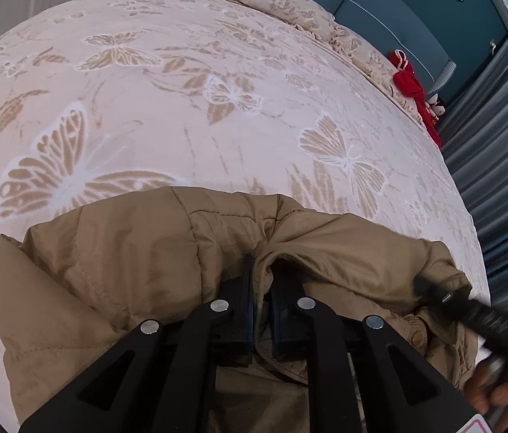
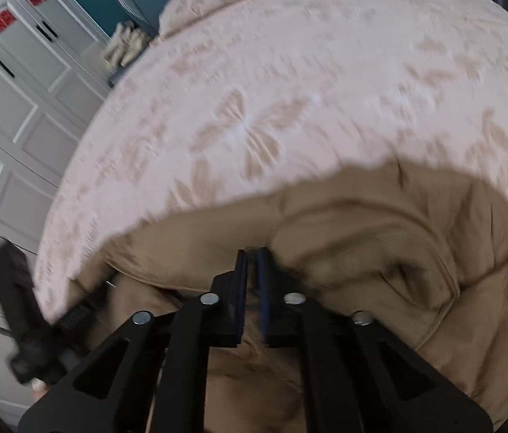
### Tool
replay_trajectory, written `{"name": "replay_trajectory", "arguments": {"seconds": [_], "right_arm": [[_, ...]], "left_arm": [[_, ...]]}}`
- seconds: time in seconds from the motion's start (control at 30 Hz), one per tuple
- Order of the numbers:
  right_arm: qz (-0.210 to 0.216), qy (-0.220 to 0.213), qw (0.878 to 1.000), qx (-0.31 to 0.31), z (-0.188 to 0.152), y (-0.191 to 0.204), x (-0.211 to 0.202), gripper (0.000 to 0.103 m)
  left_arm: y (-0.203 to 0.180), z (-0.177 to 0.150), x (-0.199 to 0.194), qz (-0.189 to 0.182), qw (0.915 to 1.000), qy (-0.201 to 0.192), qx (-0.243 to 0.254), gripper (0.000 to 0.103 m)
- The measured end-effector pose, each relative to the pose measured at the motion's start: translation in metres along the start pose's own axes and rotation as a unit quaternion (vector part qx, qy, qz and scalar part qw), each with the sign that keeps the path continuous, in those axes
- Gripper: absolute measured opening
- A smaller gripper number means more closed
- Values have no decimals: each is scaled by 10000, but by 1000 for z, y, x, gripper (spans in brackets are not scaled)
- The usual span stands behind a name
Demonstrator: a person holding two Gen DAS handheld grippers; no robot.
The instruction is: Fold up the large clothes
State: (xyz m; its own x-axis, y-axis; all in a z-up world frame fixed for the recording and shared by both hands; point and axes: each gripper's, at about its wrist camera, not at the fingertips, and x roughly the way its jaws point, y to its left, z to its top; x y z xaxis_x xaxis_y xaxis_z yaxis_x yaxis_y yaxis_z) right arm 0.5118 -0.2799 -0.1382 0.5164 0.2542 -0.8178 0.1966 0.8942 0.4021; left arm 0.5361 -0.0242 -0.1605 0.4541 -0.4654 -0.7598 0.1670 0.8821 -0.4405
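A tan padded jacket [image 1: 138, 263] lies crumpled at the near edge of a pink butterfly bedspread [image 1: 181, 108]. My left gripper [image 1: 263, 281] points down into it, shut on a raised fold of the jacket that fills the narrow gap between its pads. The right gripper [image 1: 430, 294] reaches in from the right to the jacket's snap-button edge, with a hand [image 1: 495, 393] behind it. In the blurred right wrist view, the right gripper [image 2: 252, 252] is shut on the jacket [image 2: 380, 245], a thin strip of tan cloth showing between its pads. The left gripper's body [image 2: 19, 306] shows dark at the far left.
A matching pillow [image 1: 272, 3] lies at the head of the bed against a teal headboard [image 1: 398, 7]. A red garment [image 1: 412, 86] sits at the bed's right edge beside grey curtains [image 1: 499, 151]. White wardrobe doors [image 2: 19, 90] and a pile of cream clothes [image 2: 127, 47] stand at the left.
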Motion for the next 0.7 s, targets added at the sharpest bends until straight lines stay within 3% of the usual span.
{"name": "replay_trajectory", "arguments": {"seconds": [0.17, 0.33, 0.4, 0.53, 0.63, 0.7], "right_arm": [[-46, 111, 9999, -30, -16, -13, 13, 0], [-136, 44, 9997, -204, -19, -11, 19, 0], [-158, 13, 9996, -226, -21, -12, 19, 0], [-235, 27, 9993, -291, -19, -8, 21, 0], [-297, 59, 9989, -363, -18, -5, 20, 0], [-348, 65, 9984, -436, -17, -2, 21, 0]], "left_arm": [[-5, -7, -37, -69, 9997, -221, -125, 23], [-35, -3, -89, -250, 9965, -788, 94, 21], [-54, 6, -90, -405, 9956, -826, 165, 21], [-86, 17, -56, -349, 9978, -472, 297, 21], [-89, 11, -2, 49, 9993, 284, 218, 21], [-83, 4, 10, 224, 9993, 236, 156, 18]]}}
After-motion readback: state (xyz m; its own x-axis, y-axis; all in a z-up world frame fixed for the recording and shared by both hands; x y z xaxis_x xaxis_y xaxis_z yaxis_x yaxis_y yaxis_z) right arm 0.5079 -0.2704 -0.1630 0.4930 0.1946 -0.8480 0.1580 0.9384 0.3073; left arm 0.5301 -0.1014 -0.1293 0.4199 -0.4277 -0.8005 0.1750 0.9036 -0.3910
